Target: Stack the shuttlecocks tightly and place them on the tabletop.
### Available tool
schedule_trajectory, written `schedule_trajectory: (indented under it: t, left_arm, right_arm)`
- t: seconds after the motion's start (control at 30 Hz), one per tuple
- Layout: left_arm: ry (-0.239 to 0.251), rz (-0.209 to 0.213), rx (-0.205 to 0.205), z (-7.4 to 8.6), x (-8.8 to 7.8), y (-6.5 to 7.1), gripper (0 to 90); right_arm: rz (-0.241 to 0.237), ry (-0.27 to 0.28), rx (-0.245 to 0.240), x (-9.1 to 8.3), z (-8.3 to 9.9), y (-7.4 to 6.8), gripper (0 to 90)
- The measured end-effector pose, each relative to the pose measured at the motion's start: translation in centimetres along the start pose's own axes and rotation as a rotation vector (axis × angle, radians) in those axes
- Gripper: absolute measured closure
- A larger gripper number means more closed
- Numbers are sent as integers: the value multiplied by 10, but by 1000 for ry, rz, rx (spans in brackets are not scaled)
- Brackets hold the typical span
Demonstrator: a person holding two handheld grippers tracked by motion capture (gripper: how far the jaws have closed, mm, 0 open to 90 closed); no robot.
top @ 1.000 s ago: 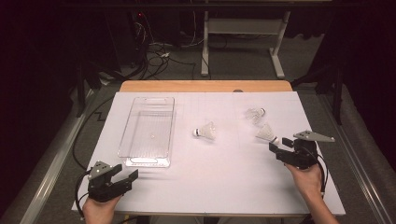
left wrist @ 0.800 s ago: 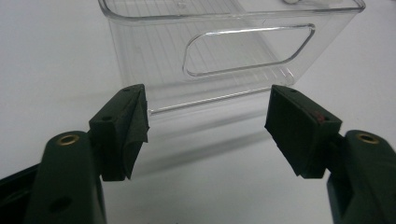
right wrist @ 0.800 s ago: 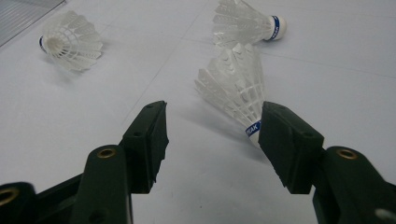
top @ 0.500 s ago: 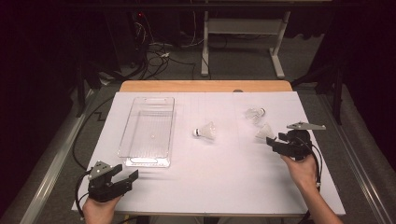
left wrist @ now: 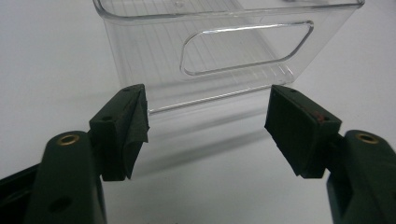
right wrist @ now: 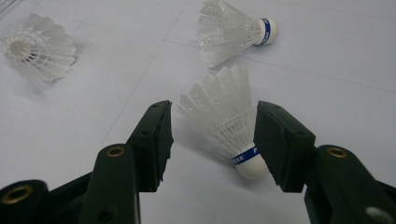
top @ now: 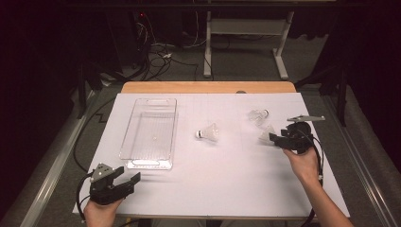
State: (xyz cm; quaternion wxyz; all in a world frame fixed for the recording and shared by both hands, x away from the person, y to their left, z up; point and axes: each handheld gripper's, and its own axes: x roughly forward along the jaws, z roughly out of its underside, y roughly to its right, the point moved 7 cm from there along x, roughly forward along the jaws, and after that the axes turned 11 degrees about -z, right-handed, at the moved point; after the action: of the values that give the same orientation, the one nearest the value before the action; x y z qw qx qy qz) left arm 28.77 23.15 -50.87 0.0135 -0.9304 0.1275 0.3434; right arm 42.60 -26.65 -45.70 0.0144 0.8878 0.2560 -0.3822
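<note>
Forward has come the right hand-held gripper [right wrist: 212, 140] — closing, not yet clenched — shuttlecock [right wrist: 224, 121] between its jaws.

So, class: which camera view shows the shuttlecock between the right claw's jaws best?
The right gripper view: the shuttlecock lies close up between the right claw's jaws, which have just been closing and do not press on it yet. In the high view it is a small white shape.
</note>
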Motion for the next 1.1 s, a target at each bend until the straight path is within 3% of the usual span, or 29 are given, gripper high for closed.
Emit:
schedule_trajectory:
  t: [1.1]
  left_arm:
    - [2, 4, 15, 0, 0, 2, 310]
  right_arm:
    - [78, -121, 76, 33, -33, 13, 493]
